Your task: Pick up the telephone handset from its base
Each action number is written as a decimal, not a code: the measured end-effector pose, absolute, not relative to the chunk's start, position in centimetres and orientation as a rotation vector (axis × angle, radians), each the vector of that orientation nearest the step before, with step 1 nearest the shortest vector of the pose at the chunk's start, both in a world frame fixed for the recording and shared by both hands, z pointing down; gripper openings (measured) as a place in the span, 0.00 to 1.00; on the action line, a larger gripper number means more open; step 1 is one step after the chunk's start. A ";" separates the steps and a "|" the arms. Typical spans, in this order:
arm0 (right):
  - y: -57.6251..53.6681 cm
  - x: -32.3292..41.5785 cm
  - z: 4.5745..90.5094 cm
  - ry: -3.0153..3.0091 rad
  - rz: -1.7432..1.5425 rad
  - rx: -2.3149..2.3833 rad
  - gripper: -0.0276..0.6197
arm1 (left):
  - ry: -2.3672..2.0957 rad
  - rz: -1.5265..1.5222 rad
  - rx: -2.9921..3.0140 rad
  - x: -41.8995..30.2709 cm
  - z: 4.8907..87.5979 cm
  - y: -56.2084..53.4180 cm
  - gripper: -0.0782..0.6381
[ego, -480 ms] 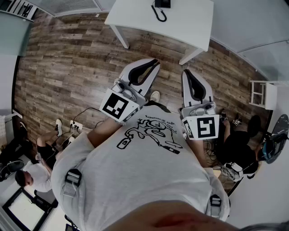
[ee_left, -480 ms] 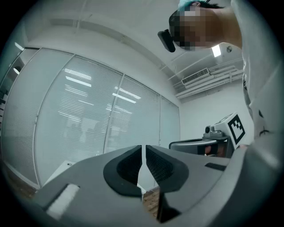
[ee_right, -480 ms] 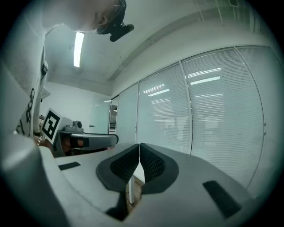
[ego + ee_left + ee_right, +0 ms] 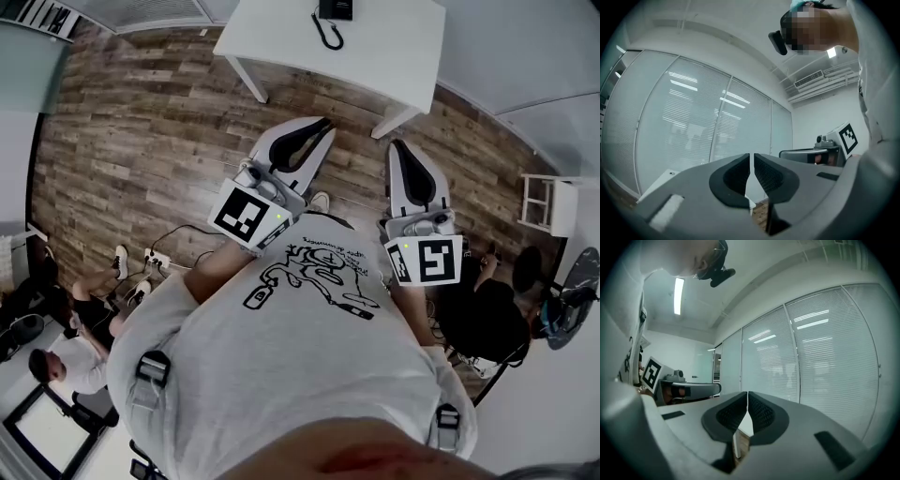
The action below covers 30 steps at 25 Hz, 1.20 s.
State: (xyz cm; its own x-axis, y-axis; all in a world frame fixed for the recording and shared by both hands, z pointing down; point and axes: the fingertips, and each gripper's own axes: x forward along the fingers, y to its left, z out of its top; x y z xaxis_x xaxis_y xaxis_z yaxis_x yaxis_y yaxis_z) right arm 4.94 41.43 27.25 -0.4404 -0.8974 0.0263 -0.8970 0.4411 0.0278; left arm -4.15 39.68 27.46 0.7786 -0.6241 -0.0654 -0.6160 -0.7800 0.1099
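Note:
The black telephone point(image 4: 336, 9) sits at the far edge of a white table point(image 4: 394, 47), cut off by the top of the head view, with its curled cord point(image 4: 326, 33) lying in front of it. Whether the handset rests on the base cannot be told. My left gripper point(image 4: 323, 124) and right gripper point(image 4: 397, 145) are held level in front of my chest, well short of the table, over the wooden floor. In the left gripper view the left gripper point(image 4: 751, 157) is shut with nothing between its pads. The right gripper point(image 4: 747, 394) is likewise shut and empty.
A person point(image 4: 66, 361) sits on the floor at the left near a power strip and cables point(image 4: 155, 258). Another person point(image 4: 487, 319) is at the right, beside a small white shelf point(image 4: 548, 202). Glass walls with blinds point(image 4: 693, 126) fill both gripper views.
Both grippers have shifted slightly toward the table, which sits a little closer in the head view. The people on the floor have moved a little.

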 end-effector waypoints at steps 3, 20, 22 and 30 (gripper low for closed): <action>40.5 5.6 27.5 -2.637 0.018 1.645 0.05 | -1.024 -0.139 2.857 -4.0 27.8 38.9 0.13; 32.0 4.0 29.9 -2.628 0.098 1.602 0.05 | -1.026 -0.118 2.803 -5.3 30.0 30.1 0.13; 29.9 3.3 30.0 -2.631 0.098 1.590 0.05 | -1.034 -0.122 2.795 -6.0 30.1 28.1 0.13; 21.2 -0.3 30.1 -2.633 0.089 1.552 0.05 | -1.035 -0.134 2.784 -9.2 30.5 19.4 0.13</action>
State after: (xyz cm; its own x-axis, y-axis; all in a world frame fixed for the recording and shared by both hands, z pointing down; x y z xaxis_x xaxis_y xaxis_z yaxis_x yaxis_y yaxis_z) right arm -0.31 21.19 30.09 -0.4820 -0.8702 0.1019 -0.8751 0.4839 -0.0071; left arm -9.24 19.44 30.47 0.7552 -0.6550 -0.0256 -0.6398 -0.7451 0.1885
